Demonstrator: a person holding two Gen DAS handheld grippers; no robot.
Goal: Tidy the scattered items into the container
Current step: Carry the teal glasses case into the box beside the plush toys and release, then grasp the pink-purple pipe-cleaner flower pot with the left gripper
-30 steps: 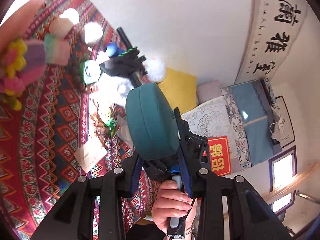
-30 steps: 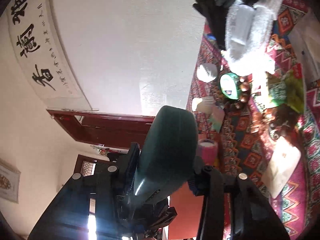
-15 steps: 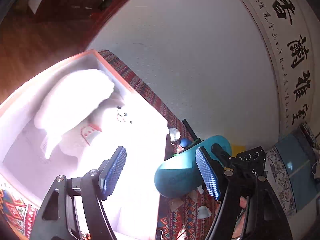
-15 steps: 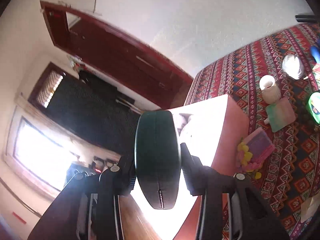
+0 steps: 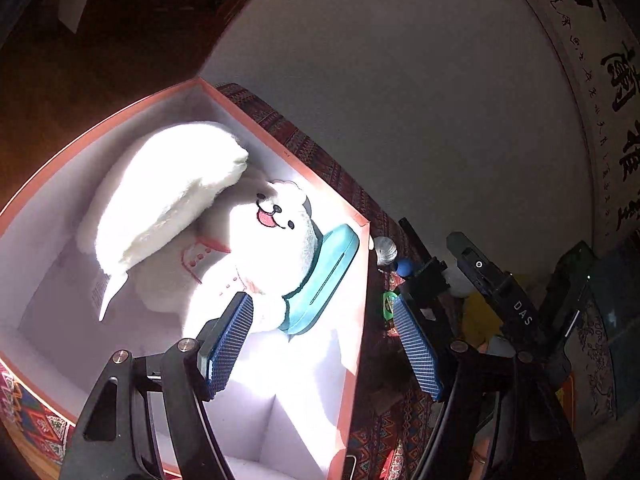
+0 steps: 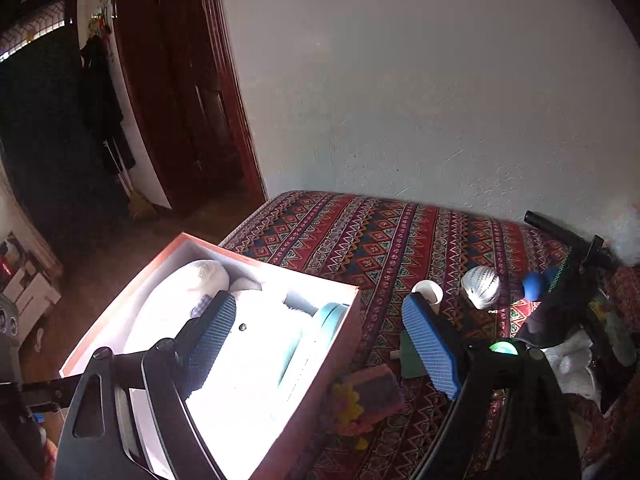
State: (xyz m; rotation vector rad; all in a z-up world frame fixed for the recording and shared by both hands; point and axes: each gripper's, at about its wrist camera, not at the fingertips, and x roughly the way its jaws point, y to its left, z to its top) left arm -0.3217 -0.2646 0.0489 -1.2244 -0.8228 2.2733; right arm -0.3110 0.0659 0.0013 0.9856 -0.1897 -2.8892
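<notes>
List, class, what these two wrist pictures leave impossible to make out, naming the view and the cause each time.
- Box floor, both views: glare bleaches it.
- Plush toy lower body, right wrist view: overexposed.
- Teal case, both views: partly behind the plush toy.
- Items beyond the right hand-held gripper: its finger and dark clutter cover them.

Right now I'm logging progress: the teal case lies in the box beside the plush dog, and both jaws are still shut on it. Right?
Not quite. The teal case does lie in the box beside the plush dog, but neither gripper holds it. Both wrist views show the left gripper and right gripper with jaws open and empty above the box.
</notes>
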